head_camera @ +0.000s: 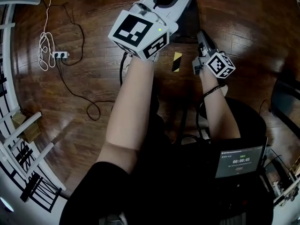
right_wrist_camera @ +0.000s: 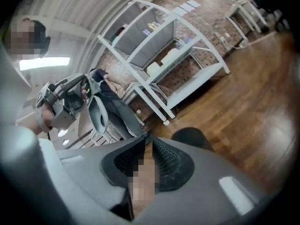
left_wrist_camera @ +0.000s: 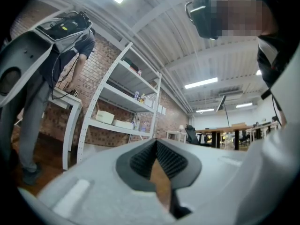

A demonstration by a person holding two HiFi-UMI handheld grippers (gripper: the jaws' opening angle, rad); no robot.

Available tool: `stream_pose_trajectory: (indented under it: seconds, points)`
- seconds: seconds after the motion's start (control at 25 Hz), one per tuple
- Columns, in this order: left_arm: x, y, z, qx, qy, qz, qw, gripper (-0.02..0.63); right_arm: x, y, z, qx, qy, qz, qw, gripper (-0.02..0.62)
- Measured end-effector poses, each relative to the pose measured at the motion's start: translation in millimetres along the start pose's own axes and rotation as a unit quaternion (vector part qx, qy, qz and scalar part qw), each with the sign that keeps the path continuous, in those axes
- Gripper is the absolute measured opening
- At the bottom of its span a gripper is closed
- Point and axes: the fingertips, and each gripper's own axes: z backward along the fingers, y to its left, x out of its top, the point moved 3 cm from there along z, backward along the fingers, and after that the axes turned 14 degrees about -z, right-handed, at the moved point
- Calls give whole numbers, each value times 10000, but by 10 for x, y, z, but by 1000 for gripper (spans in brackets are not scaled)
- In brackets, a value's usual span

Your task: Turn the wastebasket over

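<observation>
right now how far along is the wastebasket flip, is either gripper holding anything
Done: cannot tell. The dark thing on the wooden floor past the right gripper, probably the wastebasket, shows no rim or base. In hand: nothing; the right gripper's jaws stand slightly apart and empty, the left gripper is shut on nothing. Left: check which way up it sits, then grip and turn it if needed.

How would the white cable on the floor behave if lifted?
The white cable lies in loose loops, so it is probably floppy and would droop. Thin, so likely light. It seems to join the power strip, which might drag along.
</observation>
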Motion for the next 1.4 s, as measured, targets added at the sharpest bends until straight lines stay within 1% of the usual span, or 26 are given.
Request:
stream_pose_trajectory:
  seconds: [0.08, 0.16, 0.24, 0.4, 0.52, 0.6, 0.68, 0.76, 0.88, 1.08, 1.12, 1.2, 1.28, 1.32, 1.4]
  points:
    - [-4, 9, -4, 11, 15, 21, 10000, 2, -208, -219, 51, -164, -246, -679, 9973, 59]
    - [21, 15, -17, -1, 8, 48, 10000, 3, -341, -400, 105, -296, -585, -1292, 9895, 69]
    - [66, 23, -9, 21, 55, 87, 9999, 2, -492, -538, 130, -417, -793, -1743, 9806, 84]
    - [72, 61, -30, 67, 84, 162, 9998, 3, -803, -770, 83, -634, -908, -2298, 9669, 111]
    - [130, 29, -69, 35, 33, 197, 9998, 2, -927, -896, 116, -768, -1126, -2702, 9531, 134]
    - [148, 2, -62, 30, 36, 215, 9998, 2, -1024, -956, 123, -813, -1221, -2966, 9437, 138]
    - [153, 12, -52, 59, 1, 266, 9996, 2, -1108, -1034, 71, -820, -1281, -3196, 9353, 159]
    - [166, 34, -47, 81, -33, 286, 9996, 2, -1151, -1076, -25, -754, -1311, -3316, 9312, 171]
    - [174, 45, -30, 72, -25, 281, 9996, 3, -1166, -1087, -169, -641, -1325, -3397, 9289, 190]
    - [191, 115, 33, 155, -60, 335, 9993, 2, -1097, -1147, -392, -508, -1407, -3483, 9254, 191]
    - [194, 132, 48, 172, -65, 343, 9992, 2, -1077, -1174, -428, -488, -1449, -3518, 9235, 179]
    - [202, 154, 67, 191, -70, 361, 9991, 2, -1016, -1208, -475, -437, -1516, -3563, 9210, 124]
    - [202, 165, 70, 196, -57, 373, 9991, 2, -946, -1198, -520, -398, -1462, -3482, 9251, 56]
    - [198, 167, 68, 193, -46, 371, 9991, 3, -918, -1189, -537, -417, -1411, -3414, 9283, 34]
    - [186, 166, 66, 188, -17, 353, 9992, 2, -890, -1197, -538, -472, -1357, -3382, 9300, 28]
